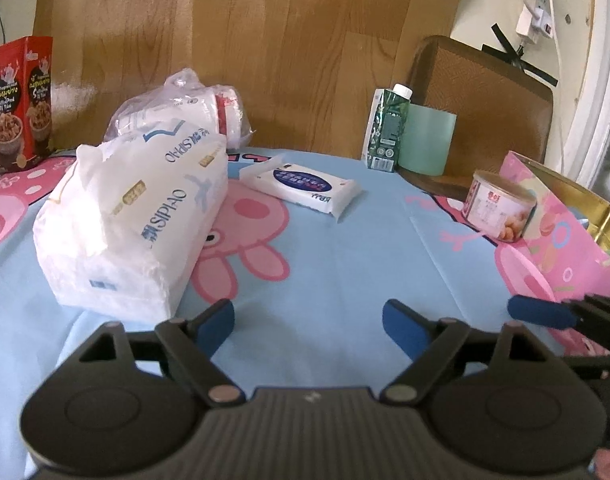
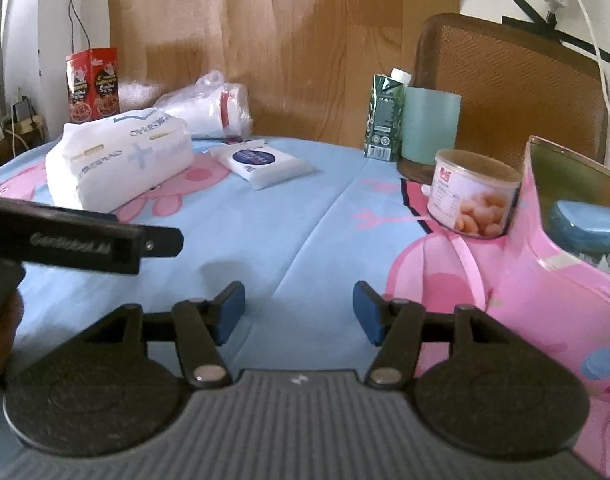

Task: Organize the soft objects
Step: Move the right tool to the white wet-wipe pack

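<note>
A large white tissue pack (image 1: 133,216) lies on the blue cartoon tablecloth (image 1: 345,248) at the left; it also shows in the right wrist view (image 2: 121,160). A small wet-wipe pack (image 1: 301,186) lies beyond it, also in the right wrist view (image 2: 263,162). A clear bag of white soft goods (image 1: 185,112) sits at the back, also in the right wrist view (image 2: 213,108). A pink gift bag (image 2: 561,280) stands at the right with a blue soft item (image 2: 589,224) inside. My left gripper (image 1: 309,324) is open and empty above the cloth. My right gripper (image 2: 299,312) is open and empty beside the pink bag.
A red snack box (image 1: 21,100) stands at the back left. A green carton (image 1: 387,128), a pale green cup (image 1: 425,140) and a tin of beans (image 2: 473,194) stand at the back right. A wooden chair back (image 2: 513,88) and a wooden panel rise behind.
</note>
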Tool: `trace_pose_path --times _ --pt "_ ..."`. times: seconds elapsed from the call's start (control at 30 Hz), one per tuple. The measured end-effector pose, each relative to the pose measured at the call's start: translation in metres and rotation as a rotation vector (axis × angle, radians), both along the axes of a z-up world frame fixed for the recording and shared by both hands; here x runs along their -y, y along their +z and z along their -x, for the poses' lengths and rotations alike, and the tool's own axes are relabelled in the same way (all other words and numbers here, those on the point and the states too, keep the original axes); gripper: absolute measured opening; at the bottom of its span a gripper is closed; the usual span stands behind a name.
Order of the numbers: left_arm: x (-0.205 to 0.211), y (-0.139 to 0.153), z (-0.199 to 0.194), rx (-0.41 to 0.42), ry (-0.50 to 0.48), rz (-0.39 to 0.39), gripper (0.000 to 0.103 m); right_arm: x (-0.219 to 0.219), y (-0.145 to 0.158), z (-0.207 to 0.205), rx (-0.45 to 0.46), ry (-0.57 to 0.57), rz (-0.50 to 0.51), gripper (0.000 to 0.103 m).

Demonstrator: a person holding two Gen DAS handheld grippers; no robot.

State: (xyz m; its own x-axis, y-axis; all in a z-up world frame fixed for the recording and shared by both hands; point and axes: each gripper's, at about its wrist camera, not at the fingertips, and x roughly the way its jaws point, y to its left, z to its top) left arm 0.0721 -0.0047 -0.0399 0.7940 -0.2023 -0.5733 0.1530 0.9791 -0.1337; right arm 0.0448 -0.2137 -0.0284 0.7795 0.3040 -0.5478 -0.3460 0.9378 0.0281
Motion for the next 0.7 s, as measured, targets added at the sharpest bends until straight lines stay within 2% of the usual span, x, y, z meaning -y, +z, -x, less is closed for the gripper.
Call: trace_pose_path --times 0.4,0.57,0.7 --pt "-0.006 0.000 0.000 0.008 -0.001 0.051 0.091 -0.017 0.001 -0.021 -0.013 0.020 0.030 0.065" --pt "-0.019 0.000 0.000 0.014 0.049 0.112 0.092 -0.028 0.003 -0.037 -0.006 0.049 0.062 0.068" --pt "-0.029 -0.001 -0.001 0.016 0.083 0.164 0.093 -0.027 0.002 -0.057 -0.038 0.036 0.035 0.073"
